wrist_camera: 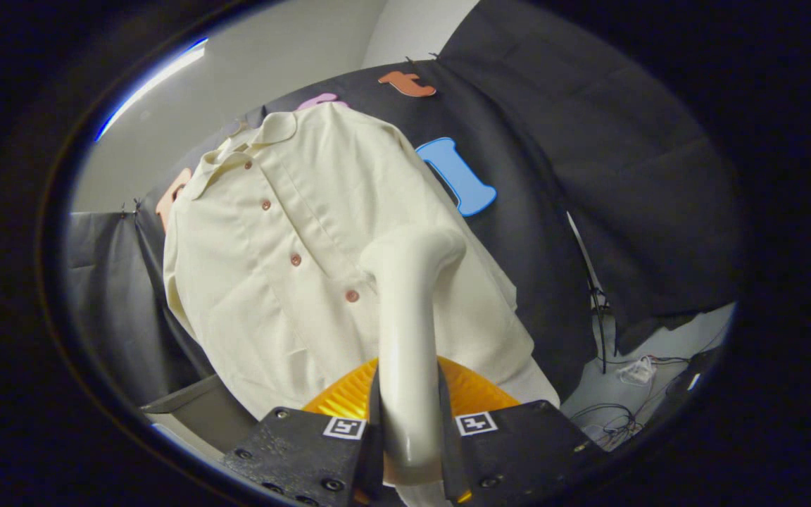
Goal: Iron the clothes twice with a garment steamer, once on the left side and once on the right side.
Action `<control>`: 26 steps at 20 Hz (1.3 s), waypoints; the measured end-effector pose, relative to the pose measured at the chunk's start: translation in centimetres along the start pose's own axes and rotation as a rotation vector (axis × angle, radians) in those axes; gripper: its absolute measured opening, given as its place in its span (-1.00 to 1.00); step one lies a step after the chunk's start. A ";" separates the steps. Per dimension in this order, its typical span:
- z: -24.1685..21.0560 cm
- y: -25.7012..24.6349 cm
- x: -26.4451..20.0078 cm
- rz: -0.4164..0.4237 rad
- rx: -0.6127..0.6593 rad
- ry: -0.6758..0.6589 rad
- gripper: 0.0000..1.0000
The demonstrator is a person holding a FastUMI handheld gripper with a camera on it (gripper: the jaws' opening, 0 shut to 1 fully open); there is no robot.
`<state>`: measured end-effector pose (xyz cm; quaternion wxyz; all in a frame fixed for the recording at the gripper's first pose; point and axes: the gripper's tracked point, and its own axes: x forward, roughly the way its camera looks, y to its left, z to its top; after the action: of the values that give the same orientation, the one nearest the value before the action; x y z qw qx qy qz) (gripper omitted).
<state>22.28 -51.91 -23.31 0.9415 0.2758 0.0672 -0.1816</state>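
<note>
Steamer | upright, head bent toward shirt | gripper jaws clamped on its handle

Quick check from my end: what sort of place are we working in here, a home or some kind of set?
Most likely a recording booth, not a home. Black cloth is clipped up as walls behind the hanging cream shirt, and loose cables lie on the pale floor. The gripper has its fingers shut on the garment steamer.
</note>
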 end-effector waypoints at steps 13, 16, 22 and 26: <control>-8.1 -4.2 -3.3 -0.108 0.112 0.097 -0.36; -9.4 -3.7 -4.8 -0.096 0.139 0.099 -0.36; -9.6 -0.6 -8.4 -0.061 0.128 0.074 -0.36; -9.9 3.9 -10.9 -0.006 0.124 0.077 -0.36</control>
<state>13.44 -40.16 -27.22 0.9189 0.3400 0.0928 -0.1773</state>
